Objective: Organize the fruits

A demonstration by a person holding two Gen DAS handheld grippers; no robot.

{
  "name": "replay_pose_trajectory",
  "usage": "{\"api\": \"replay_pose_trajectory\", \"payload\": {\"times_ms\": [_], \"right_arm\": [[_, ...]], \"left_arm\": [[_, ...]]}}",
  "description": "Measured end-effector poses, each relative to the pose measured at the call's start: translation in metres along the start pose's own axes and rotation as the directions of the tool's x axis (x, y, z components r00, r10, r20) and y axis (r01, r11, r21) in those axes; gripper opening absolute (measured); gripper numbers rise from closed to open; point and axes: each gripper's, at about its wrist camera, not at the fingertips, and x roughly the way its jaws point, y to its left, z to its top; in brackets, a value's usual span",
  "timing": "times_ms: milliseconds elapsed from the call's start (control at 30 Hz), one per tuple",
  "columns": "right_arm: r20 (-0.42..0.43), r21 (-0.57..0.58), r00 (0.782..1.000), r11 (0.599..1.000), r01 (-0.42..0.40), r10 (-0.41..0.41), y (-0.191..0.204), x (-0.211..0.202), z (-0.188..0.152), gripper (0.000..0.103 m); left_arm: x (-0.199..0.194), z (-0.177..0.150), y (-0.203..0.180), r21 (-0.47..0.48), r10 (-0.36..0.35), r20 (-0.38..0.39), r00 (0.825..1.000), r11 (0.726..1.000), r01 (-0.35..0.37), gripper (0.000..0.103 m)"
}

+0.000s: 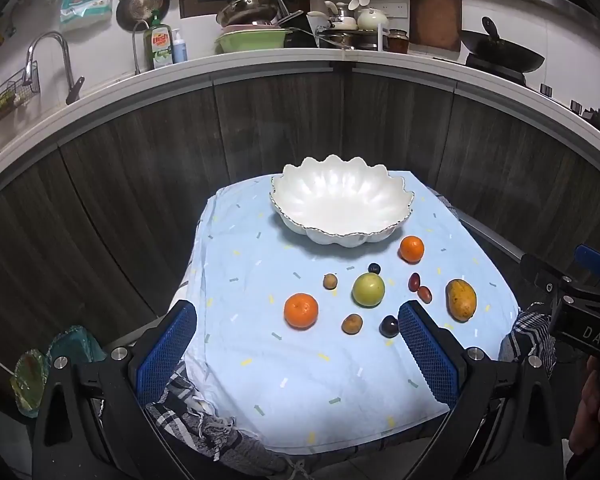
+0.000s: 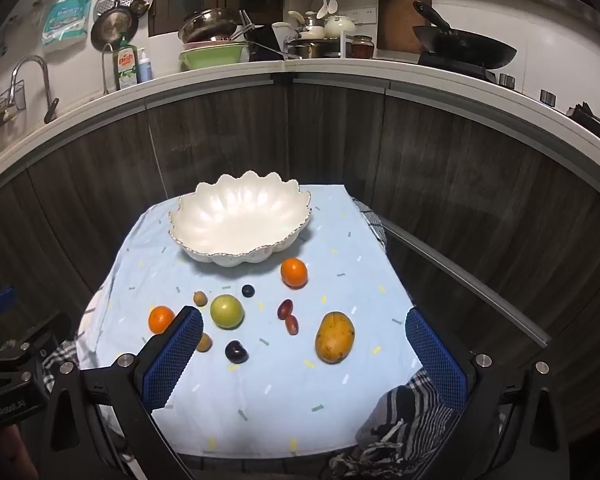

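Observation:
A white scalloped bowl [image 1: 340,200] [image 2: 240,220] stands empty at the far end of a light blue cloth. In front of it lie two oranges [image 1: 301,311] [image 1: 411,248], a green apple [image 1: 368,289] [image 2: 227,311], a yellow mango [image 1: 461,299] [image 2: 334,336], two red grapes [image 1: 419,288], dark plums [image 1: 389,326] [image 2: 236,351] and small brown fruits [image 1: 352,324]. My left gripper [image 1: 296,344] is open and empty, near the table's front edge. My right gripper [image 2: 304,344] is open and empty, with the mango between its fingers further ahead.
The blue cloth [image 1: 300,380] covers a small table over a checked cloth [image 2: 404,420]. Dark cabinet fronts [image 1: 280,128] stand right behind it under a counter crowded with cookware. Glass dishes [image 1: 32,376] sit at the lower left.

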Motion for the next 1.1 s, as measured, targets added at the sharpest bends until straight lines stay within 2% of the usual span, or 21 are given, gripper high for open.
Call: {"api": "replay_pose_trajectory", "payload": {"times_ms": [1100], "right_arm": [[0.0, -0.001, 1.0, 1.0, 0.001, -0.001, 0.0, 0.0001, 0.0, 0.103]], "left_arm": [[0.0017, -0.0018, -0.0011, -0.003, -0.002, -0.006, 1.0, 1.0, 0.002, 0.103]]}}
